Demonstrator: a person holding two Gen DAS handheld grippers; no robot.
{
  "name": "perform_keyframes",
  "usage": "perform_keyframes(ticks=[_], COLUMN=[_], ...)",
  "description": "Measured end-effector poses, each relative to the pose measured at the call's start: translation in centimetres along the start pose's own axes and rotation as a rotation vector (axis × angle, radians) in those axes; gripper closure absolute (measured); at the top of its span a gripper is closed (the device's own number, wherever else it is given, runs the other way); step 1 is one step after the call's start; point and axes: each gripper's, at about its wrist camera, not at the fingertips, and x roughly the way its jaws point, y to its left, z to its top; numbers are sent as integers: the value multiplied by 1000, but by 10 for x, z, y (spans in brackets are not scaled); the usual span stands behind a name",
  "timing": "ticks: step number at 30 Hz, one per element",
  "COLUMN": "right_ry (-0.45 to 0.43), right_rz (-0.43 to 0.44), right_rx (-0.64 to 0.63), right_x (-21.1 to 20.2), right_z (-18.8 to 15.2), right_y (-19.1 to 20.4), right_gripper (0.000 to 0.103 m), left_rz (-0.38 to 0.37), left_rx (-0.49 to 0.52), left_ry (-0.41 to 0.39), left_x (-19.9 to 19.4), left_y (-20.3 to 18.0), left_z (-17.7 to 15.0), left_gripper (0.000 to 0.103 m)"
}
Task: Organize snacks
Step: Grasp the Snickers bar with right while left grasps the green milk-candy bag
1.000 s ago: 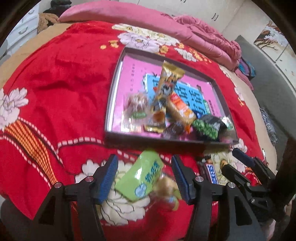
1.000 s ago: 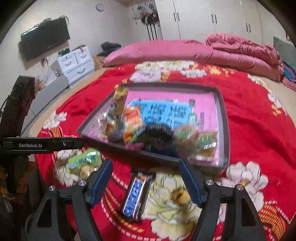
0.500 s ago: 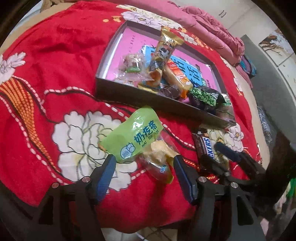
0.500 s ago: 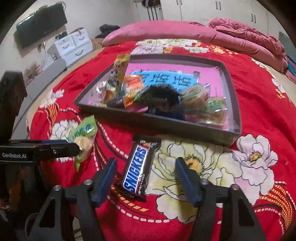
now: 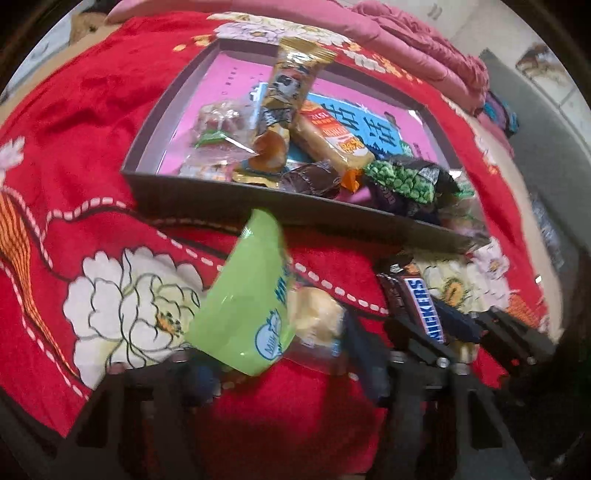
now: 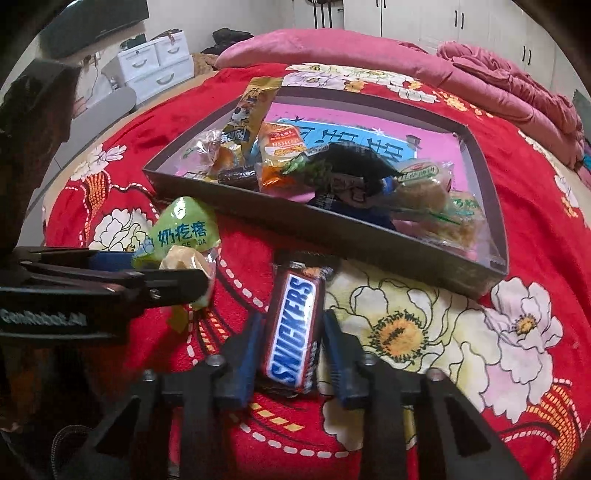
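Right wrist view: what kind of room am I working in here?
Most likely a bedroom. The snack tray sits on a bed with a red floral blanket, a pink quilt is bunched at the far edge, and white wardrobe doors line the back wall.

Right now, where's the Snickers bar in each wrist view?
Left wrist: Snickers bar lower right, on the red bedspread, in the right gripper.
Right wrist: Snickers bar bottom centre, between the jaws.
Shared landmark: the dark snack tray just beyond it in both.
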Motion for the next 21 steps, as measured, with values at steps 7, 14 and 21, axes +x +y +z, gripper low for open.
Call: perform_keyframes(ticks=[7, 14, 21], right_ry=[-50, -215, -332], right_rz=[45, 70, 14], right_rx=[26, 56, 141], right_x=[-14, -51, -74], right_z=[1, 8, 19], right_y=[-5, -11, -45], right_gripper=[74, 74, 74], left_rz=[-63, -76, -65], left_rx=[4, 12, 1], left_ry=[-33, -149, -195], left_x=[-16, -58, -61], left_y=[4, 7, 13], left_z=[5, 24, 47], left_gripper=[68, 68, 68])
